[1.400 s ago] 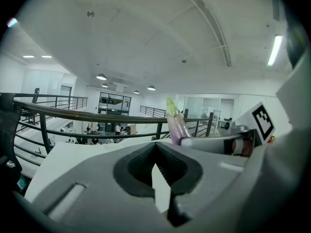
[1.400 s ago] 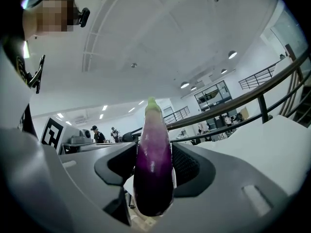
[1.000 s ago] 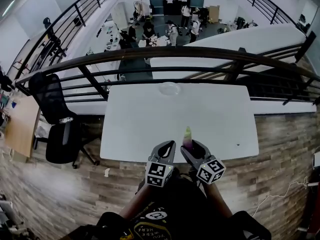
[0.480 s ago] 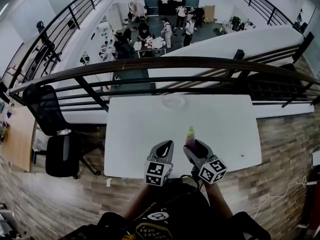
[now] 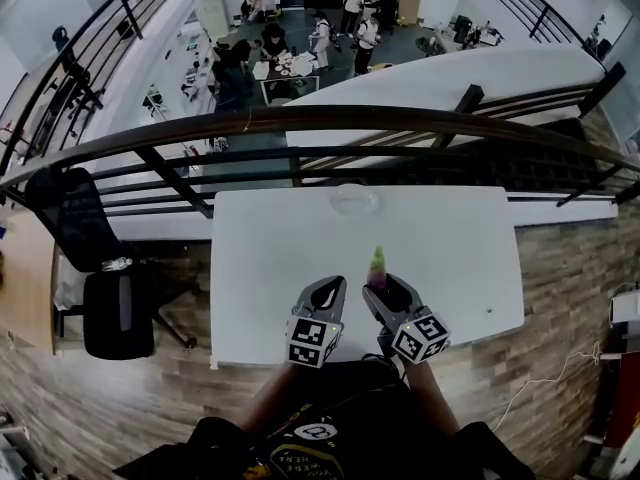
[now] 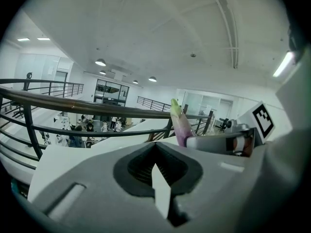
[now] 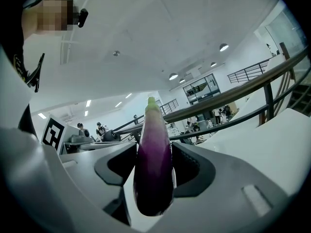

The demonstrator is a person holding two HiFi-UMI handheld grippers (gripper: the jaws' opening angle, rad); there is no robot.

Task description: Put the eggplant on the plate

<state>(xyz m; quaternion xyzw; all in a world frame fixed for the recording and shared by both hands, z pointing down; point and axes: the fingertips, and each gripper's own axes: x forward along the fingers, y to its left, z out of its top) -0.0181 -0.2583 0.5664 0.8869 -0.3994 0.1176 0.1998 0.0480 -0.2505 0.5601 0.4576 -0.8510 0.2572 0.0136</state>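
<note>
The eggplant (image 5: 376,266), purple with a pale green tip, stands upright between the jaws of my right gripper (image 5: 384,288), which is shut on it over the near part of the white table (image 5: 270,268). Seen close in the right gripper view, the eggplant (image 7: 154,169) fills the gap of the right gripper (image 7: 154,154). My left gripper (image 5: 331,288) hovers beside it on the left, shut and holding nothing. From the left gripper view the left gripper (image 6: 156,148) has its jaws together, and the eggplant (image 6: 179,123) shows to its right. A clear plate (image 5: 338,195) sits at the table's far edge, straight ahead.
A black railing (image 5: 300,118) runs right behind the table, with a lower floor and people beyond it. A black office chair (image 5: 110,308) stands left of the table on the wooden floor (image 5: 570,298). A small dark speck (image 5: 489,311) lies near the table's right edge.
Both grippers have moved forward from the near edge to over the table, toward the plate. The eggplant stays upright in the right gripper.
</note>
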